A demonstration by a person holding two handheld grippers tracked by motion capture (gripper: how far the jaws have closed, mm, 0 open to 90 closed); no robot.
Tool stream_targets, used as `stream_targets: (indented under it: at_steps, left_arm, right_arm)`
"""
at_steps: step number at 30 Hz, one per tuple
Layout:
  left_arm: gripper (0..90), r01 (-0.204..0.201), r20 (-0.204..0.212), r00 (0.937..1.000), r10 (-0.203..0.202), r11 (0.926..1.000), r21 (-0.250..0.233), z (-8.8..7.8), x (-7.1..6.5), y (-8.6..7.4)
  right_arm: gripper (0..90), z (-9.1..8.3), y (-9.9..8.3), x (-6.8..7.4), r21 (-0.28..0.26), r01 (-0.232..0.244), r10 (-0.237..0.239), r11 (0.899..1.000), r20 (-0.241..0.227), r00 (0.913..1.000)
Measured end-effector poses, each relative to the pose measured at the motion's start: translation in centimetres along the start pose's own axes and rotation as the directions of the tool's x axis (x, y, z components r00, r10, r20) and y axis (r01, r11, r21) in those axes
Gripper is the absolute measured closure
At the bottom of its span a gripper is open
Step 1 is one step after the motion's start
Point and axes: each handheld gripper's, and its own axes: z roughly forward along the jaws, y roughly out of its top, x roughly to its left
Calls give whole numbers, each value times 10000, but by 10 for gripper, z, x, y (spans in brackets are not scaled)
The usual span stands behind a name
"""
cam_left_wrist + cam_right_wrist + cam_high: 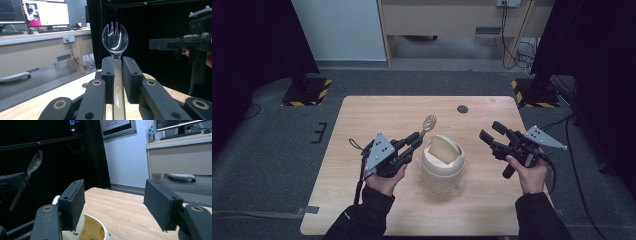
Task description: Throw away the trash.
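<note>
Left gripper, frame centre-left, has its jaws clamped together; right gripper, centre-right, gapes wide, empty.

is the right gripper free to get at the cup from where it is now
Probably yes. The right gripper is open and empty, raised just to the right of the cup, with bare table between them. The left gripper, shut on the spork, sits on the cup's other side.
</note>
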Motion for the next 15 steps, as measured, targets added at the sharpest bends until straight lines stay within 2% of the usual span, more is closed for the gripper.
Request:
stream_targets:
  at_steps: [2,7,10,12,15]
  left_arm:
    - [797,-52,38,10000,52,10000,-12,3,-2,0]
    - [797,-161,253,9995,162,9999,-19,11,-13,-2]
    - [797,-174,329,9993,174,9998,13,15,-17,-3]
    - [797,-149,472,9988,148,9999,30,22,-24,-5]
    - [797,-215,588,9980,211,9997,67,28,-29,-6]
  right_arm:
    - [350,1,2,1,38,-7,7,10000,-34,10000]
    - [399,4,9,9,-252,-355,340,9991,-583,9977]
    - [411,5,9,11,-321,-397,375,9987,-671,9970]
    - [419,7,9,14,-177,-747,728,9970,-911,9932]
    - [419,8,9,15,-237,-896,868,9957,-1017,9910]
